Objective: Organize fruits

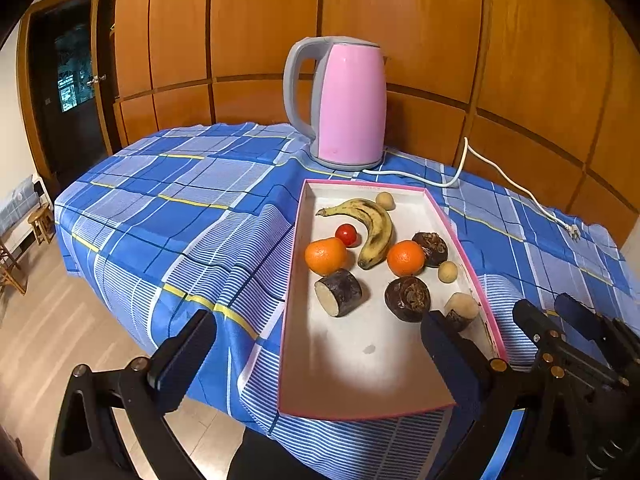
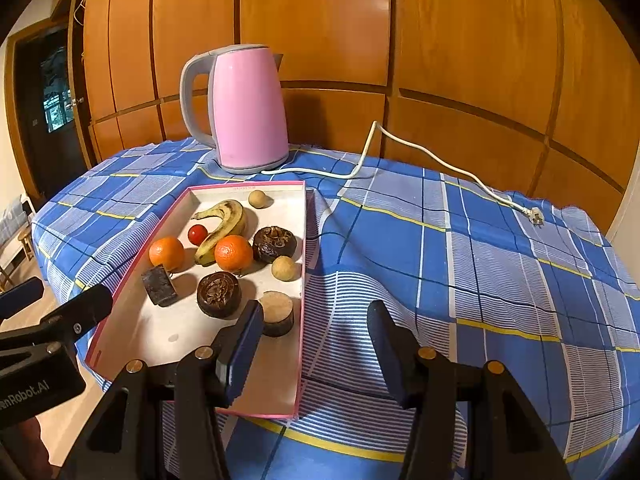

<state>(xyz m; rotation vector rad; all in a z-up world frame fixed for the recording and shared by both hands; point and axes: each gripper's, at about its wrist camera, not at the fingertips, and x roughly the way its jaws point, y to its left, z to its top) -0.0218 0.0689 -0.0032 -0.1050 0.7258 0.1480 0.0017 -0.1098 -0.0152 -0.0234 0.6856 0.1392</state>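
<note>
Left claw (image 1: 316, 344): jaws spread wide and released, nothing between them; it hangs over the near end of the tray, its right finger just in front of a cut root piece.
Worktop (image 2: 460, 248): covered with a blue checked cloth.
Tray (image 1: 294, 240): shallow, pink-rimmed, white inside, lying on the cloth in front of the kettle.
Fruits in the tray, left to right in the right wrist view: an orange (image 2: 166, 253) by the left wall, a small red tomato (image 2: 197, 234), a banana (image 2: 222, 225) curving behind a second orange (image 2: 233, 253), and two small tan round fruits (image 2: 257, 199) (image 2: 284, 268) by the right wall.
Dark pieces: a cut chunk (image 2: 159, 285) at left, two dark round ones (image 2: 218, 294) (image 2: 274, 244), a cut root piece (image 2: 276, 312) nearest.
Kettle (image 2: 248, 112): pink with grey handle, upright behind the tray.
Cord (image 2: 452, 168): white, trailing right across the cloth, its plug lying loose.
Right claw (image 2: 316, 360): jaws apart and empty, over the tray's near right corner and the cloth beside it.
</note>
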